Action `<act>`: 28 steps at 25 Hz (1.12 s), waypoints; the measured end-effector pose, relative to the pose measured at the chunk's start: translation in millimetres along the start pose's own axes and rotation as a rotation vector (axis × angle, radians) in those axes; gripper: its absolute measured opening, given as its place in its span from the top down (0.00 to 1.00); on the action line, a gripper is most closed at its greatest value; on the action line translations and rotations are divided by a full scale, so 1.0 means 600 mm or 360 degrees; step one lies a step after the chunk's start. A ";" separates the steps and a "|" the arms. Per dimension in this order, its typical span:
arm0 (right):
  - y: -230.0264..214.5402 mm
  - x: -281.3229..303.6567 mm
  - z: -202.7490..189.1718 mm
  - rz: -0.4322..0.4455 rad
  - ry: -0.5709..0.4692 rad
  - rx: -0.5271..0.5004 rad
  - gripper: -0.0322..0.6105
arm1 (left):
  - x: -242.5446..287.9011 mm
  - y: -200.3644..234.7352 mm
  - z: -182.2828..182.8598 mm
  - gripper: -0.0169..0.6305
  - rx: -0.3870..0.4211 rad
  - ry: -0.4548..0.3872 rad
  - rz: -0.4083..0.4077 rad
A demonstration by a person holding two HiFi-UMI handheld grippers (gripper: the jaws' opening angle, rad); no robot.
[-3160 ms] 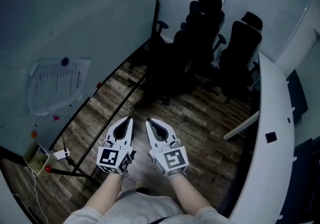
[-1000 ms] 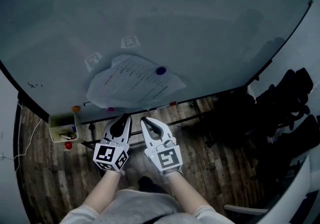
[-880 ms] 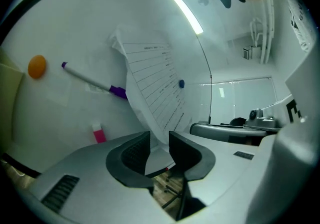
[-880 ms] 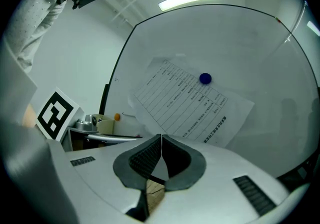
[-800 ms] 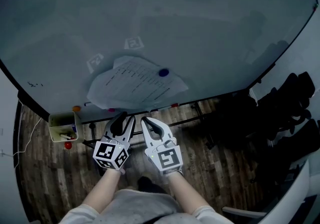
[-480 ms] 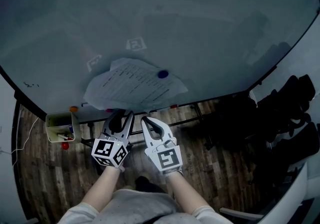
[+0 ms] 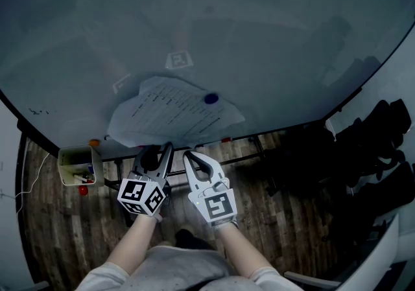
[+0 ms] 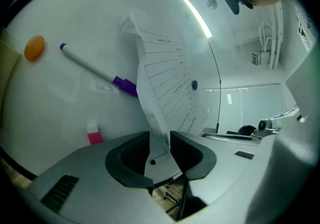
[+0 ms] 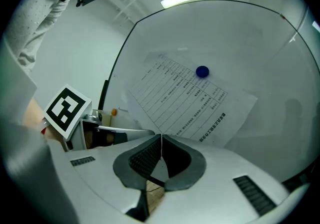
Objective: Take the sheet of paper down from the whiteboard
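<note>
Slantwise on the pale whiteboard point(image 7: 259, 37) hangs the white printed paper sheet point(image 7: 172, 111), pinned by a round blue magnet point(image 7: 211, 98), its long axis diagonal. The left gripper point(image 7: 157, 150) has just opened its jaws, with a loose corner between them, unpinched. The right gripper point(image 7: 190, 155) is closed and empty.

Print on the sheet point(image 7: 174, 113) is too small to read in head view. In left gripper view the sheet is nearly edge-on, so its lines are squashed. Whiteboard point(image 7: 259, 37) cut off at the top. Chairs point(image 7: 363, 153) far right are only dark shapes, cropped by the edge. Box point(image 7: 76, 165) at left: contents too small to tell (red and blue bits). Forearms point(image 7: 133, 244) cropped at the bottom.
</note>
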State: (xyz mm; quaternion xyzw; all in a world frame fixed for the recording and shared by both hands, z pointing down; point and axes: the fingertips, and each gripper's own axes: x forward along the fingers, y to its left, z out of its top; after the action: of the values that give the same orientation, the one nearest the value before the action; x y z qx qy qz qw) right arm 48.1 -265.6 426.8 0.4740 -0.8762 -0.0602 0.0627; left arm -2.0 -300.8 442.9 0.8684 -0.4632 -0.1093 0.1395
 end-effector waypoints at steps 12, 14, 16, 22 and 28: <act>-0.036 -0.013 0.031 -0.0101 -0.0030 -0.0199 0.92 | 0.000 -0.013 0.019 0.92 0.0090 -0.0034 0.0037; -0.050 -0.012 0.040 -0.0149 -0.0014 -0.0249 0.92 | -0.002 -0.012 0.017 0.92 0.0096 -0.0033 0.0043; -0.063 -0.010 0.050 -0.0188 -0.0010 -0.0297 0.92 | -0.003 -0.010 0.016 0.92 0.0101 -0.0031 0.0052; -0.081 -0.005 0.087 -0.0214 -0.0002 -0.0517 0.92 | -0.007 -0.008 0.016 0.92 0.0119 -0.0025 0.0066; -0.096 -0.002 0.122 -0.0240 0.0013 -0.0750 0.92 | -0.012 -0.009 0.020 0.92 0.0115 -0.0030 0.0082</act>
State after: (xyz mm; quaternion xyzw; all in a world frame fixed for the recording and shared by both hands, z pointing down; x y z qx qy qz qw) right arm 84.0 -292.8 345.3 0.5106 -0.7999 -0.2653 0.1704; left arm -5.5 -293.3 430.1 0.8595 -0.4905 -0.0971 0.1063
